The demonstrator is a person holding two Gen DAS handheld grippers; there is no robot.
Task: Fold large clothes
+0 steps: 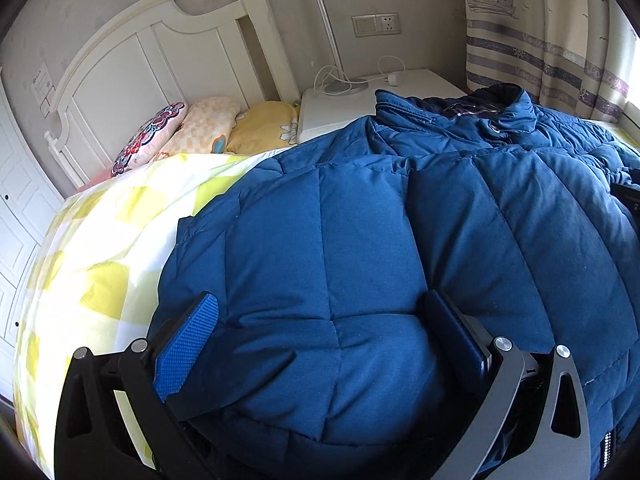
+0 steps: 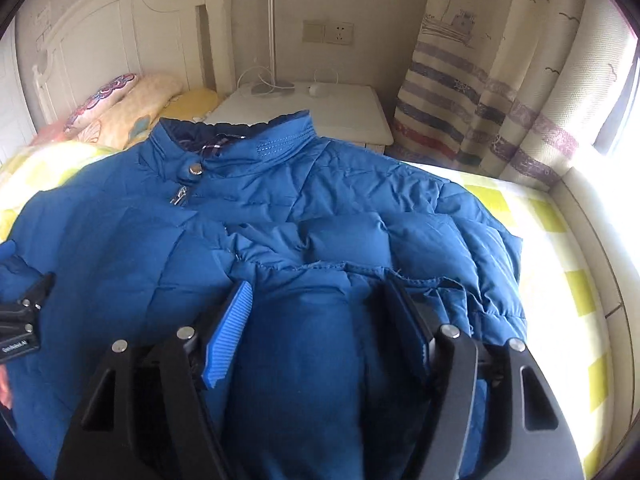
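A blue quilted puffer jacket (image 1: 400,208) lies on the bed, collar toward the nightstand; it also shows in the right wrist view (image 2: 280,208), with a snap button and zip pull at the neck. My left gripper (image 1: 320,320) is open, its blue-padded fingers (image 1: 188,344) straddling a puffy section of the jacket. My right gripper (image 2: 320,312) is open, its fingers (image 2: 228,336) straddling a bunched part of the jacket near a seam. The left gripper's body shows at the left edge of the right wrist view (image 2: 20,320).
The bed has a yellow-and-white checked cover (image 1: 100,248). Pillows (image 1: 192,128) lean at the white headboard (image 1: 152,52). A white nightstand (image 2: 312,108) carries a lamp base and cables. A striped curtain (image 2: 500,92) and bright window are on the right.
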